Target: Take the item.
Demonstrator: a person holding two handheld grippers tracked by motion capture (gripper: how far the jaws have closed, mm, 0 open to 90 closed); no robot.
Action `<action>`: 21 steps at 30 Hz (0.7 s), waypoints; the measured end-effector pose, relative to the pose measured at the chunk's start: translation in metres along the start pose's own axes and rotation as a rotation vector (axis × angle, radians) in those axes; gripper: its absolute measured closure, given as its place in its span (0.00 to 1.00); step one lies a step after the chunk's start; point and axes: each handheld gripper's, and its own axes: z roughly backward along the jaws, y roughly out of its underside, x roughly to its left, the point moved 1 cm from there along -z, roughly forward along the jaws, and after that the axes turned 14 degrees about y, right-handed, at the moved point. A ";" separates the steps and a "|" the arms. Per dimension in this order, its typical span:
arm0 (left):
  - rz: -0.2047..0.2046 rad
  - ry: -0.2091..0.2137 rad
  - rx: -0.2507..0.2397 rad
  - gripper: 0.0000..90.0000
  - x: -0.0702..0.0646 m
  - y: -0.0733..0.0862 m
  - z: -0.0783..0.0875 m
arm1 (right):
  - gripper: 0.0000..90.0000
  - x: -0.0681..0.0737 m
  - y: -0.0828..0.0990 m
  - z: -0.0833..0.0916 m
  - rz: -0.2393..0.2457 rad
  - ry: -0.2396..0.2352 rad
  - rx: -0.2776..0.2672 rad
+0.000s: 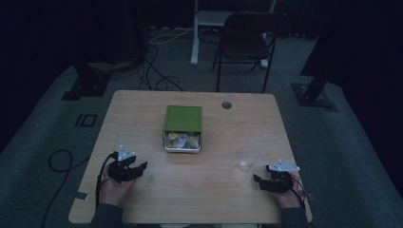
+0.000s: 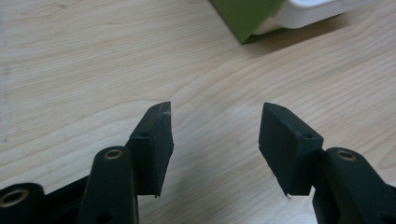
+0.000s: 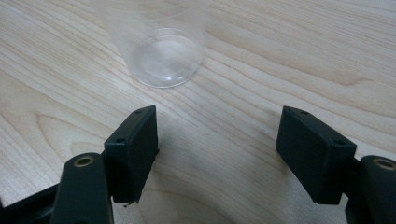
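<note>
Nothing is held yet, so this looks like the starting stance. The left gripper (image 1: 139,167) and the right gripper (image 1: 259,181) rest low on the table (image 1: 142,114), each with jaws spread wide and empty. The green box (image 1: 183,118) sits mid-table, its drawer (image 1: 182,142) of small packets pulled toward the person. Right of the box and nearer the person stands a clear cup (image 1: 247,159). A likely next move is reaching for the cup or a packet. The right gripper view shows the cup's base (image 3: 167,57) just ahead of its jaws, faint from above.

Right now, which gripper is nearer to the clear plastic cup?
Right. The right gripper sits just beside the clear cup; the left gripper is far across the table.
</note>
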 end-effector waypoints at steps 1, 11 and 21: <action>-0.005 0.001 0.002 0.50 -0.001 -0.001 0.000 | 0.32 0.000 0.000 0.000 0.000 0.000 0.000; -0.059 0.029 -0.006 0.50 -0.016 -0.013 -0.004 | 0.32 0.000 0.000 0.000 0.000 0.000 0.000; -0.096 0.048 -0.031 0.50 -0.026 -0.024 -0.007 | 0.32 0.000 0.000 0.000 0.000 0.000 0.000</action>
